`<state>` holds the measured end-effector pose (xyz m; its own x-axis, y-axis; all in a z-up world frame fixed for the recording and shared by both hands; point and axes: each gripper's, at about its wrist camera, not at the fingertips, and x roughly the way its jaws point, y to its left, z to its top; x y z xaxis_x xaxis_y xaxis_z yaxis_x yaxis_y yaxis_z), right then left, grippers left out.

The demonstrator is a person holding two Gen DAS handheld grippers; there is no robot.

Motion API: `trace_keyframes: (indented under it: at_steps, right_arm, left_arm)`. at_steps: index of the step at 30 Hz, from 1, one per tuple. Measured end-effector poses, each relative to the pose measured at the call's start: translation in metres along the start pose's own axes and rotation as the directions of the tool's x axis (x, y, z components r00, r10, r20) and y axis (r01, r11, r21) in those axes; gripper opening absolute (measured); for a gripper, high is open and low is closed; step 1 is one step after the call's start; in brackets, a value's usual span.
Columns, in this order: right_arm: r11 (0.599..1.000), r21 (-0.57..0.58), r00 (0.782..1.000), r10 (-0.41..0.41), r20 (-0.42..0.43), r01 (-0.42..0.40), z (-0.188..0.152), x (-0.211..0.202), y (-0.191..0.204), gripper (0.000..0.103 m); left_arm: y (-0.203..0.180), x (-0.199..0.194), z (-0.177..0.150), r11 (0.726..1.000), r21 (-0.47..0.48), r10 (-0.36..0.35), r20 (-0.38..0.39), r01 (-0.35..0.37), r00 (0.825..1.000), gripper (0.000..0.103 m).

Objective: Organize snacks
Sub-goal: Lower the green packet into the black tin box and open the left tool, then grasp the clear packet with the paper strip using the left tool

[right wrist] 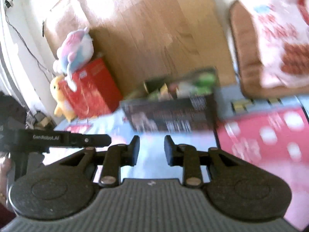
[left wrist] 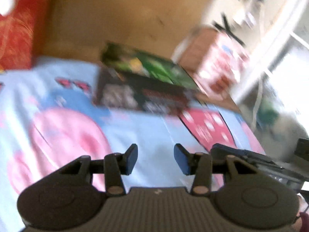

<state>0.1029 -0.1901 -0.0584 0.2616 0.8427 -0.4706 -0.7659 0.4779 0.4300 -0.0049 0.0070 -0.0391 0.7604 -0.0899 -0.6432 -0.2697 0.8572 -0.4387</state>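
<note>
Sunlit wooden floor (right wrist: 146, 29) runs behind a pale blue cartoon-print bedsheet (left wrist: 146, 133), and both views over it are smeared with motion blur.

Over that sheet the left gripper (left wrist: 155, 159) hangs with its blue-padded fingers (left wrist: 132, 159) spread and nothing between them. The right gripper (right wrist: 151, 149) is the same — fingers (right wrist: 135, 150) parted, the gap empty, only the sheet showing through. Seen from the right wrist, the left tool's black body reaches in from the left edge, close beside the right gripper's left finger.

Ahead of both sets of fingers, well apart from them, lies the dark snack box (left wrist: 143, 94) (right wrist: 171, 116), flat on the sheet near its far edge. Just behind it, touching or overlapping it — too blurred to say which — is a green snack box (left wrist: 150, 65) (right wrist: 185, 83).

Farther out to the right sits a brown cardboard box with a pink-and-white bag (left wrist: 216, 65) (right wrist: 270, 44). To the left stands a red box (left wrist: 17, 29) (right wrist: 90, 89), on the floor at the sheet's edge. Against it lean a pastel plush toy (right wrist: 75, 52) on top and a yellow plush (right wrist: 59, 96) at its side.
</note>
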Motion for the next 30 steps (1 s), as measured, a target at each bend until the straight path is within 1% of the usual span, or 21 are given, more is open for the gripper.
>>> trace_keyframes:
  at_steps: [1, 4, 6, 7, 8, 9, 11, 14, 15, 17, 18, 20, 21, 22, 24, 26, 30]
  right_arm:
    - [1.0, 0.0, 1.0, -0.002, -0.012, 0.002, -0.01, -0.007, -0.002, 0.034]
    - [1.0, -0.024, 1.0, 0.0, -0.024, -0.001, -0.033, -0.03, 0.0, 0.042]
    - [0.998, -0.056, 1.0, 0.006, -0.024, -0.008, -0.044, -0.044, 0.006, 0.058]
    - [0.997, -0.074, 1.0, 0.007, -0.019, -0.008, -0.049, -0.051, 0.009, 0.062]
    - [0.996, -0.093, 1.0, 0.013, -0.016, -0.014, -0.055, -0.056, 0.012, 0.07]
    - [0.994, -0.105, 1.0, 0.022, -0.018, -0.024, -0.061, -0.06, 0.013, 0.074]
    - [0.991, -0.128, 0.998, 0.031, -0.051, -0.037, -0.071, -0.058, 0.016, 0.075]
    - [0.983, -0.186, 0.996, -0.006, -0.089, -0.01, -0.086, -0.049, 0.021, 0.075]
    - [0.979, -0.204, 0.995, -0.018, -0.096, -0.002, -0.089, -0.044, 0.023, 0.074]
    - [0.967, -0.253, 0.997, -0.032, -0.074, 0.013, -0.096, -0.04, 0.024, 0.074]
    - [0.957, -0.289, 0.997, -0.052, -0.063, 0.032, -0.097, -0.038, 0.028, 0.069]
    - [0.935, -0.348, 0.995, -0.092, -0.043, 0.071, -0.098, -0.036, 0.031, 0.064]
    - [0.932, -0.353, 0.994, -0.098, -0.037, 0.079, -0.098, -0.036, 0.029, 0.061]
    - [0.935, -0.346, 0.995, -0.099, -0.032, 0.081, -0.097, -0.037, 0.026, 0.06]
    - [0.944, -0.317, 0.995, -0.102, -0.018, 0.091, -0.093, -0.039, 0.018, 0.054]
    - [0.95, -0.294, 0.994, -0.107, -0.008, 0.1, -0.09, -0.041, 0.012, 0.053]
    - [0.953, -0.277, 0.992, -0.128, 0.001, 0.123, -0.086, -0.041, 0.006, 0.051]
  left_arm:
    - [-0.007, 0.002, -0.009, 1.0, 0.016, -0.015, -0.021, 0.015, 1.0, 0.042]
    - [-0.018, 0.006, -0.022, 0.999, 0.033, -0.029, -0.053, 0.031, 0.998, 0.042]
    - [-0.023, 0.004, -0.028, 0.999, 0.03, -0.041, -0.063, 0.043, 0.997, 0.042]
    - [-0.026, 0.003, -0.03, 0.998, 0.033, -0.045, -0.067, 0.047, 0.997, 0.042]
    - [-0.03, 0.003, -0.032, 0.998, 0.041, -0.046, -0.072, 0.049, 0.996, 0.042]
    - [-0.034, 0.003, -0.037, 0.997, 0.054, -0.045, -0.079, 0.049, 0.996, 0.043]
    - [-0.042, 0.005, -0.044, 0.996, 0.076, -0.04, -0.095, 0.047, 0.995, 0.044]
    - [-0.054, 0.014, -0.058, 0.994, 0.103, -0.024, -0.14, 0.039, 0.99, 0.044]
    - [-0.058, 0.017, -0.062, 0.993, 0.115, -0.016, -0.143, 0.032, 0.99, 0.047]
    - [-0.064, 0.019, -0.066, 0.991, 0.125, -0.026, -0.152, 0.045, 0.988, 0.048]
    - [-0.068, 0.02, -0.066, 0.99, 0.132, -0.027, -0.155, 0.048, 0.988, 0.049]
    - [-0.074, 0.021, -0.065, 0.987, 0.156, -0.006, -0.148, 0.03, 0.989, 0.049]
    - [-0.075, 0.022, -0.063, 0.988, 0.154, -0.006, -0.15, 0.03, 0.989, 0.049]
    - [-0.076, 0.024, -0.061, 0.989, 0.147, -0.012, -0.154, 0.035, 0.988, 0.049]
    - [-0.078, 0.027, -0.057, 0.989, 0.138, -0.023, -0.156, 0.045, 0.988, 0.048]
    - [-0.082, 0.03, -0.054, 0.988, 0.145, -0.026, -0.152, 0.048, 0.988, 0.046]
    - [-0.089, 0.034, -0.047, 0.985, 0.167, -0.027, -0.14, 0.05, 0.99, 0.046]
